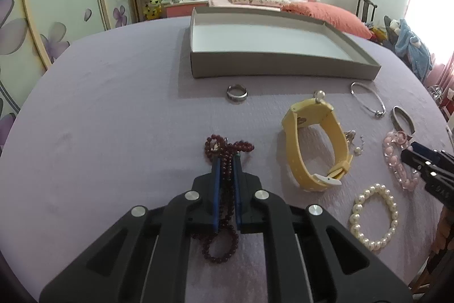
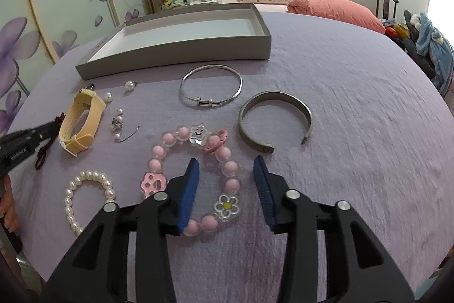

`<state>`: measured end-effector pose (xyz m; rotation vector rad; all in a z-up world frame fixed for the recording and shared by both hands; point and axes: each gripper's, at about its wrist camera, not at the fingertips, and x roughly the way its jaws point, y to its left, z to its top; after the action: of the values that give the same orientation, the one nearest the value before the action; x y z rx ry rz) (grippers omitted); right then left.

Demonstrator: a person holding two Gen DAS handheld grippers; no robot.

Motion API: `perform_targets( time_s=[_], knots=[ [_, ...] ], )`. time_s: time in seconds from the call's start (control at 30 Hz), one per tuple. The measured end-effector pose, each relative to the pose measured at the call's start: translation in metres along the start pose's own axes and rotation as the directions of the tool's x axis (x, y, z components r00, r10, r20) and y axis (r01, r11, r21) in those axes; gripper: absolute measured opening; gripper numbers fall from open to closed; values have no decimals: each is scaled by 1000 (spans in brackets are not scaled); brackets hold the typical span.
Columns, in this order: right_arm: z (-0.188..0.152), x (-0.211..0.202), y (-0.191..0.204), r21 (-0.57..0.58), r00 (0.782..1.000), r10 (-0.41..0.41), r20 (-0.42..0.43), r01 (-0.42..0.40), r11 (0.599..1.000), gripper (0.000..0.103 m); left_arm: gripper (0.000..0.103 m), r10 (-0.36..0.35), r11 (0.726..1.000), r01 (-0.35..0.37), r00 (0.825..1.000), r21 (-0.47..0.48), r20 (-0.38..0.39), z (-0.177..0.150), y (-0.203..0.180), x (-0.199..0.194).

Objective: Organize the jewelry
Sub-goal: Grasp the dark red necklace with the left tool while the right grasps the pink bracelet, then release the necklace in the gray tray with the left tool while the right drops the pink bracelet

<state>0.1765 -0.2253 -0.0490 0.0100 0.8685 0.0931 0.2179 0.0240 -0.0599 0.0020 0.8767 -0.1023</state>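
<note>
Jewelry spread over a purple tablecloth (image 1: 113, 110), with a shallow grey tray (image 1: 281, 66) at the far side; the tray's white floor shows nothing inside in either view. Left gripper (image 1: 226, 161) has its blue pads clamped on a dark red bead bracelet (image 1: 224, 178), strands bunched between the fingers, loops spilling past the tips and back under the gripper onto the cloth. Right gripper (image 2: 225, 169) is spread wide over the pink bead charm bracelet (image 2: 195, 175), one finger inside the loop, one outside, gripping nothing. Outside the tray: a silver ring (image 1: 237, 93) just in front of its near wall, a yellow watch (image 1: 315, 144), a pearl bracelet (image 1: 373, 216), a thin silver bangle (image 2: 211, 90), a grey open cuff (image 2: 276, 122), and small pearl earrings and a chain (image 2: 120, 124) beside the watch.
</note>
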Motion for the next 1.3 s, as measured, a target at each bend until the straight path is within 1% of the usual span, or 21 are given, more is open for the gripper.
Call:
perform_targets(
  time_s=[0.03,0.07,0.1,0.23,0.27,0.33,0.43,0.47,0.63,0.87,0.93,1.2,1.3],
  knots=[
    [0,0,0,-4,1000,-6,6,6,1000,37,9,2,1000,-2,1000,-1,13,0,1,-3],
    [-1,-1,-2,0,1000,2,7,-2,1000,19,9,2,1000,-2,1000,-3,24,0,2,-6],
    [-1,-1,-5,12,1000,18,3,-18,1000,14,9,1,1000,-1,999,-6,35,0,2,-10],
    [-4,-4,-6,-3,999,30,13,-30,1000,14,9,-6,1000,7,996,-11,88,0,4,-26],
    [-5,-6,-7,3,999,40,23,-40,999,14,9,-8,1000,9,995,-11,99,0,4,-30],
    [-4,-15,-11,16,995,64,71,-66,998,14,9,-15,1000,17,992,-13,127,0,4,-39],
    [3,-35,-13,8,984,88,157,-90,996,14,9,-23,1000,24,986,-8,165,2,2,-52],
    [6,-43,-13,-2,977,94,193,-96,995,14,9,-23,1000,24,983,-7,182,3,1,-57],
    [17,-64,-15,-12,951,103,292,-104,994,14,9,-33,999,38,963,-12,266,7,-1,-82],
    [37,-79,-16,-27,919,98,381,-95,995,14,9,-40,999,49,940,-17,339,15,-1,-100],
    [44,-83,-15,-38,909,94,407,-86,996,14,9,-41,999,50,935,-17,351,18,-2,-103],
    [58,-93,-13,-52,880,82,467,-65,997,14,9,-37,999,46,918,-15,394,29,-6,-115],
    [63,-97,-14,-56,870,84,486,-65,996,14,9,-41,999,48,908,-7,417,38,-4,-121]
  ],
)
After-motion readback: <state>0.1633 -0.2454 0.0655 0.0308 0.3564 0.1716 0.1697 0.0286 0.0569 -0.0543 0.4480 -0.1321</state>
